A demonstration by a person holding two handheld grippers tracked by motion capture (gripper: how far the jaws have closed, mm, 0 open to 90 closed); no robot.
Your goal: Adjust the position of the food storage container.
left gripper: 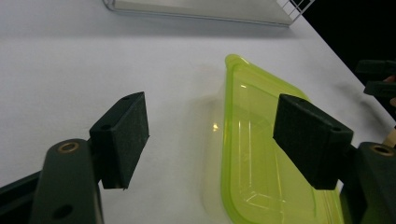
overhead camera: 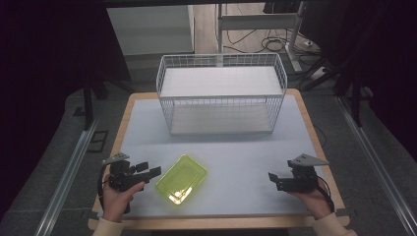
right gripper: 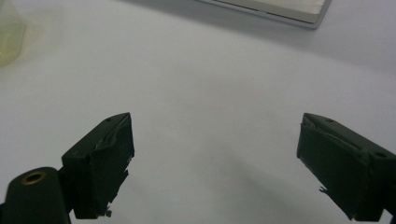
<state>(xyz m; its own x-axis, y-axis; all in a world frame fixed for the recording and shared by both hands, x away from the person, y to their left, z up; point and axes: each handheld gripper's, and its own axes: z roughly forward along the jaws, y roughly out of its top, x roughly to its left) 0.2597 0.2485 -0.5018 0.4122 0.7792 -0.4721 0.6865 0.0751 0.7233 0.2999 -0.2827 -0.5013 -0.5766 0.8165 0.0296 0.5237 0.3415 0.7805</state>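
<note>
A person sits at a white table (overhead camera: 236, 157) holding a two-jaw gripper in each hand. Nearest the person lies a shallow, translucent yellow-green tray (overhead camera: 181, 180), flat on the table, turned at an angle and holding nothing. The left gripper (overhead camera: 147, 170) hovers just left of the tray with its jaws spread and nothing between them; it appears lined up to take the tray's near rim (left gripper: 227, 140). The right gripper (overhead camera: 273, 178) waits well to the right of the tray, its jaws also spread and holding nothing, likely kept clear for now. Beyond the tray stands a white wire basket (overhead camera: 221, 93) with two shelves. Nothing lies between the tray and the basket.
</note>
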